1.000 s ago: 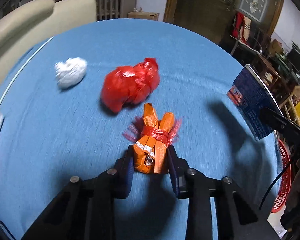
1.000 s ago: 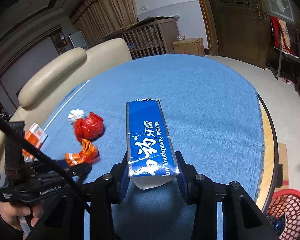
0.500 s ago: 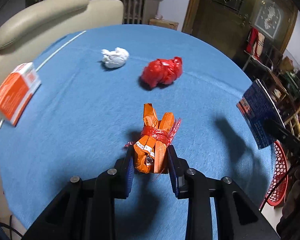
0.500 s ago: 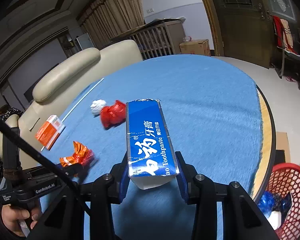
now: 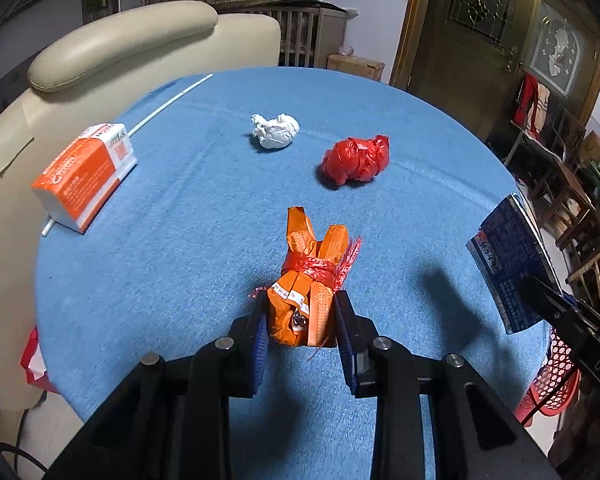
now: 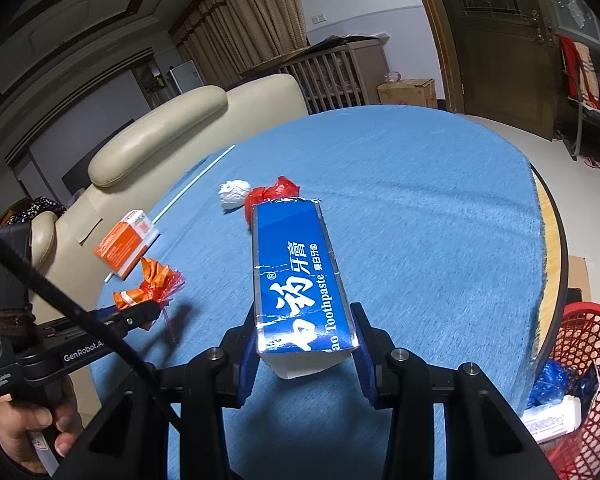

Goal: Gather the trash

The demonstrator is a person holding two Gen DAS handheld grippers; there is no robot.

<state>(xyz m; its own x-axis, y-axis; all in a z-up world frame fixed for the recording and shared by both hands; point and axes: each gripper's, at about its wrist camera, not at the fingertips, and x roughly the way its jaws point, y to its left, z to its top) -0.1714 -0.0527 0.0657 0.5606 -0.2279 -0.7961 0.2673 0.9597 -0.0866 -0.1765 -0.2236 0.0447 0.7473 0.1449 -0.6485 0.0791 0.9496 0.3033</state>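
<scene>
Transport step: left tongs point(image 5: 302, 328) clamp the wrapper point(image 5: 306, 300), right tongs point(image 6: 304, 354) clamp the toothpaste box point(image 6: 296, 276), both above the bench point(image 6: 420, 208). Next: carry to basket point(image 6: 584, 364), release.

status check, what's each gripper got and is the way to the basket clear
Left gripper shut on orange wrapper bundle. Right gripper shut on blue toothpaste box. Red basket beside table edge, nothing blocking.

Round table point(image 5: 180, 240), blue cloth: white paper wad point(image 5: 276, 131), red bag point(image 5: 356, 160), orange box point(image 5: 84, 174).
</scene>
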